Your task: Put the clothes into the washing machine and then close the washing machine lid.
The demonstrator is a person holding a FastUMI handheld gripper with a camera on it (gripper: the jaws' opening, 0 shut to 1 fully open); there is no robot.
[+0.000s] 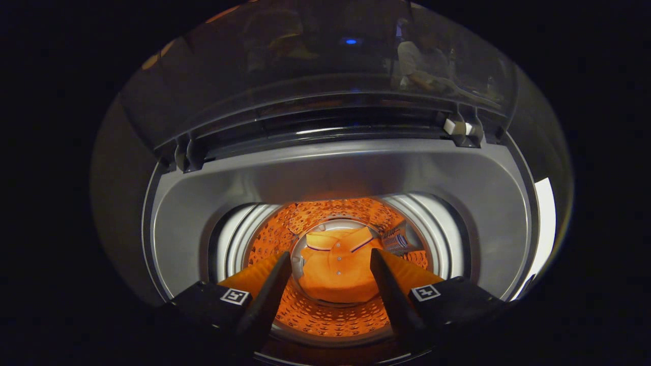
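Gripper (pixel 330 259) fingers spread wide, nothing between them, poised over the washing machine (pixel 325 173) opening. Orange garment (pixel 338 272) lies crumpled at the bottom of the perforated drum (pixel 325 315), beyond the fingertips. Transparent lid (pixel 315 56) stands raised behind the opening.

Looking dim overall, glowing warm orange inside the drum (pixel 325 315), showing faint reflections on the raised lid (pixel 315 56), bending hard at the fisheye edges, silhouetting the spread fingers (pixel 269 290) of the gripper (pixel 330 256).
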